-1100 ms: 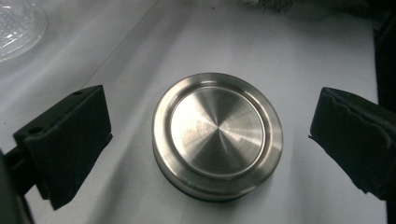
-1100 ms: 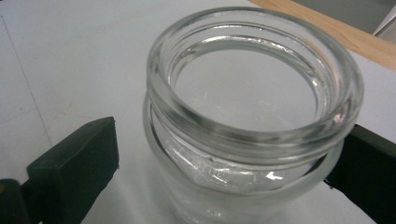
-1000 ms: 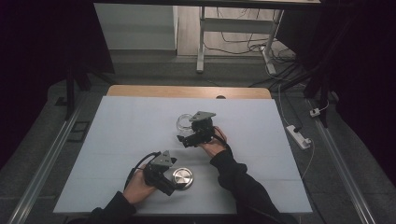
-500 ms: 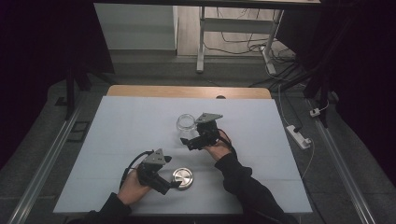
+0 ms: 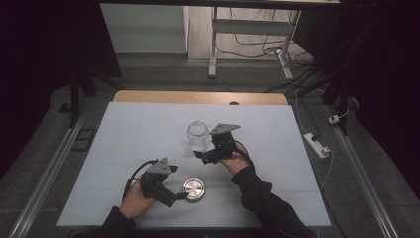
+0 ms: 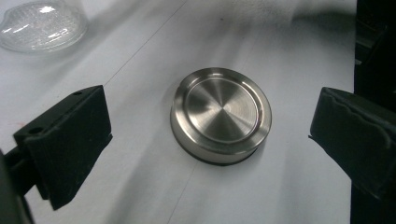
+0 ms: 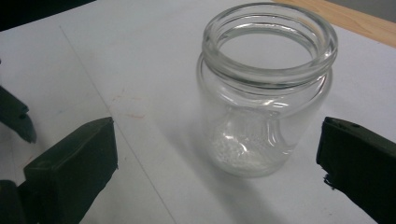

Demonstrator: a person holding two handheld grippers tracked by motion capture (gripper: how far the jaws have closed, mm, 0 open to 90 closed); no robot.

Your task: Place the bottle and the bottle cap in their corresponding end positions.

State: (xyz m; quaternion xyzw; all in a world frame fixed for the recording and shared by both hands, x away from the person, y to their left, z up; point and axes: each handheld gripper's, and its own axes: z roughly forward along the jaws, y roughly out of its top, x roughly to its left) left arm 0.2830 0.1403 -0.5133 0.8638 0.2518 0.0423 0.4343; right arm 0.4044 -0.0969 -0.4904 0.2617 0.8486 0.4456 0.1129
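Altogether two things lie on the white table (image 5: 124, 148): one glass jar (image 5: 197, 136) and one metal lid (image 5: 193, 189). The jar stands upright and open-mouthed near the middle of the table; the lid lies flat on the near side, well apart from the jar and a little to its left.

Two grippers are in play, one per hand. The left gripper (image 5: 179, 197) sits near the table's near edge, just left of the lid, pointing at it. In the left gripper view its jaws stand wide apart with the lid (image 6: 220, 115) between and beyond them, touching neither pad; it holds nothing.

The right gripper (image 5: 200, 156) rests just near and right of the jar, aimed at it. In the right gripper view its jaws are likewise spread wide, the jar (image 7: 265, 88) standing beyond and between them, untouched; nothing is gripped.

One wooden strip (image 5: 198, 97) shows along the table's far edge.
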